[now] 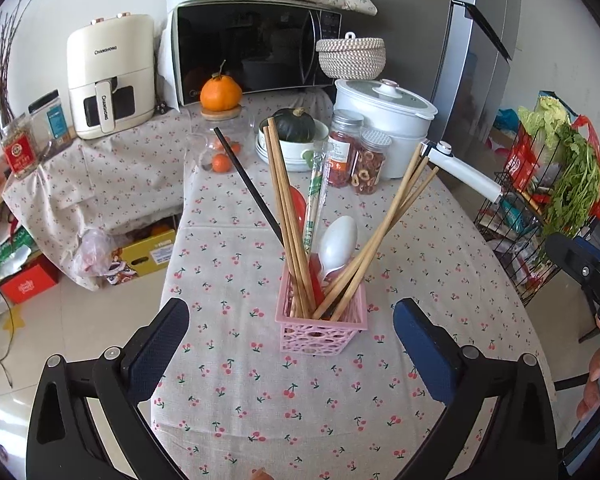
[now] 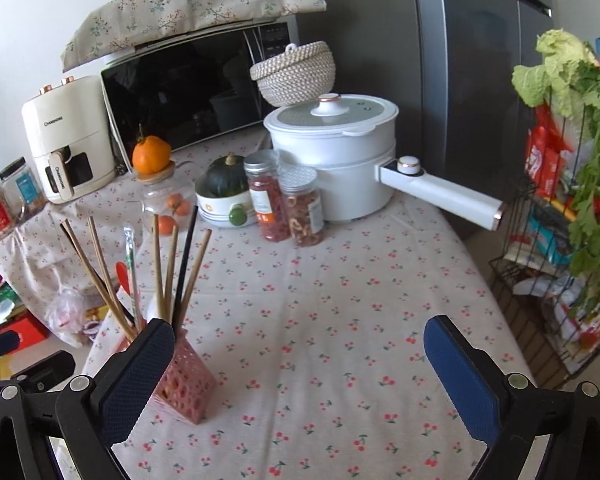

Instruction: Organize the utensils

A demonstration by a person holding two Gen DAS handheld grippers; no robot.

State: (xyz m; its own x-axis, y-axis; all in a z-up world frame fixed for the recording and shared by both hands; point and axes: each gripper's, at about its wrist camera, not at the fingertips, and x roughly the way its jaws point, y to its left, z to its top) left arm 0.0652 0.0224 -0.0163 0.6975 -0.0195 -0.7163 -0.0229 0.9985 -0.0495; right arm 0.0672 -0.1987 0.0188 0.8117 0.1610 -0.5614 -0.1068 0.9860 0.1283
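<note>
Everything's already standing in the pink holder (image 1: pixel 320 322) mid-table (image 1: pixel 260 400): chopsticks (image 1: pixel 288 216), white spoon (image 1: pixel 337 240). Both grippers, left (image 1: pixel 292 344) and right (image 2: pixel 300 360), have fingers wide apart and empty. I'd check for stray utensils, then steady the holder low by its walls.

We hold our left tongs (image 1: pixel 291 338) spread wide and level, with nothing between the blue pads (image 1: pixel 160 354). Our right tongs (image 2: pixel 299 364) gape just as wide and grip nothing, the pads (image 2: pixel 462 370) well apart.
</note>
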